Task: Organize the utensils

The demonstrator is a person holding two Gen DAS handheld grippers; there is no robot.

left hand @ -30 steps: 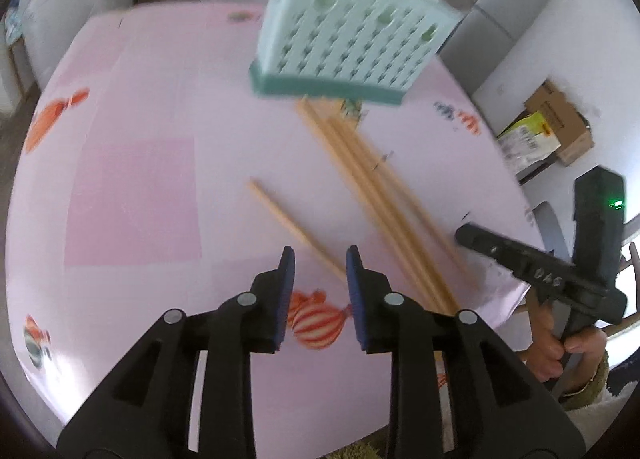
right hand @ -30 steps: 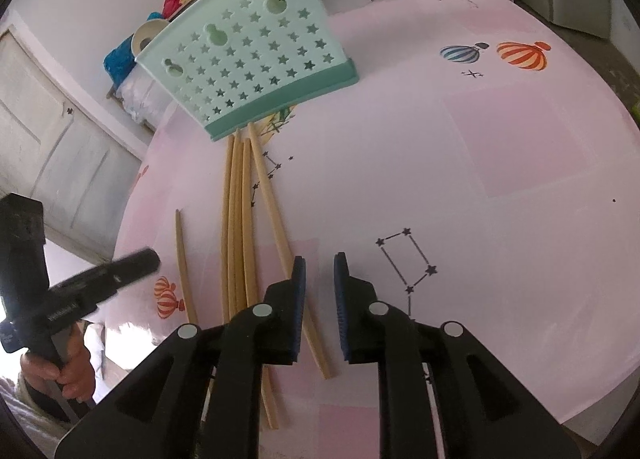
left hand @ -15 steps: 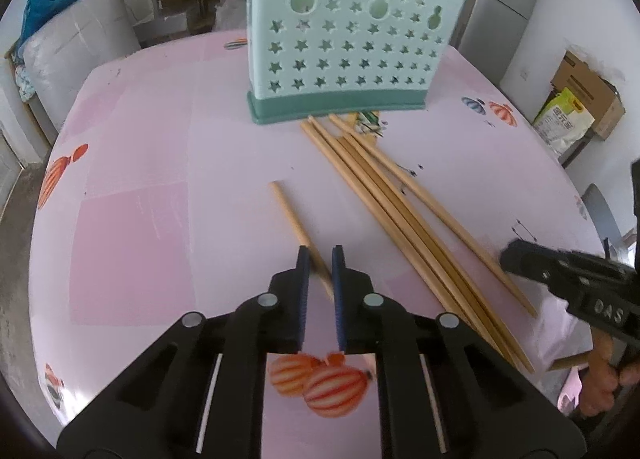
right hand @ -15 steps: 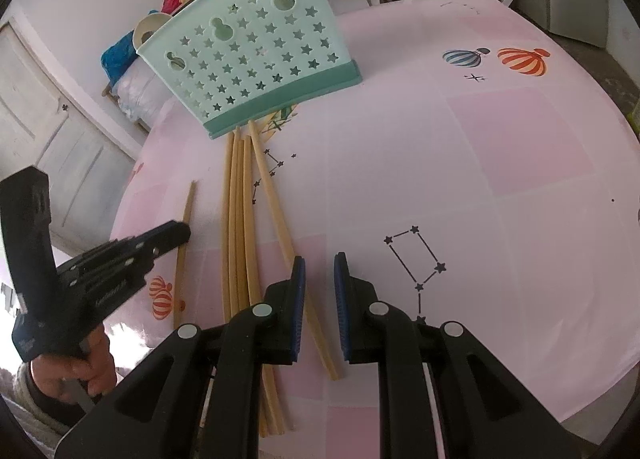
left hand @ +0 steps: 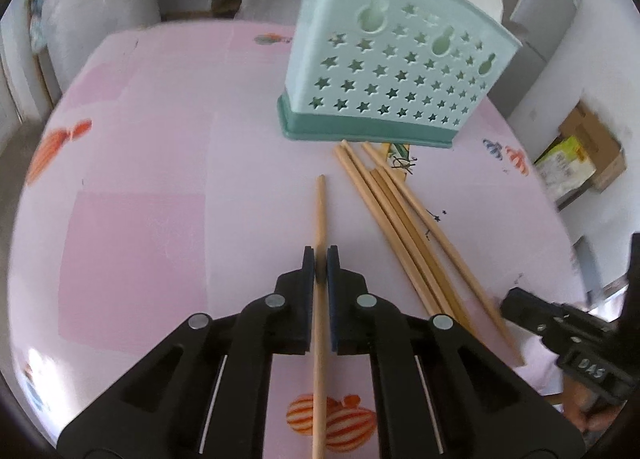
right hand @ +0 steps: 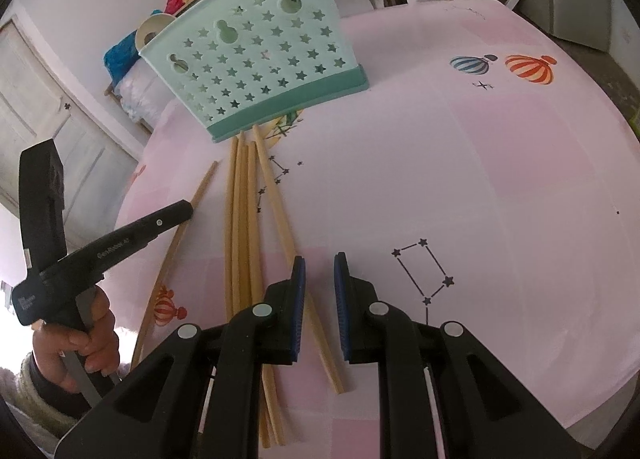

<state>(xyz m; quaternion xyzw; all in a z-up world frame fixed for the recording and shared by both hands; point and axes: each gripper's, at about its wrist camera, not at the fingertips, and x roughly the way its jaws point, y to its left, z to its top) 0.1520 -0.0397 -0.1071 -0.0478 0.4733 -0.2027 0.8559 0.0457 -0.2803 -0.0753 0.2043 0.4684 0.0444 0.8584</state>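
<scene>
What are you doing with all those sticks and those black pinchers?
A person is tidying chopsticks on a pink table using a pincher tool in each hand. The left gripper has just closed on a single chopstick that lay apart from the rest. The right gripper waits, holding nothing, over the pile of chopsticks. The green holder with star holes stands just past the pile, and no chopsticks can be seen in it.

Bare tablecloth (left hand: 140, 187) leftward — holder (left hand: 392, 75) ahead

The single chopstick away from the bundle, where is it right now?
The single chopstick is clamped between the left gripper pads in the left wrist view, left of the chopstick bundle, pointing toward the green holder.
</scene>
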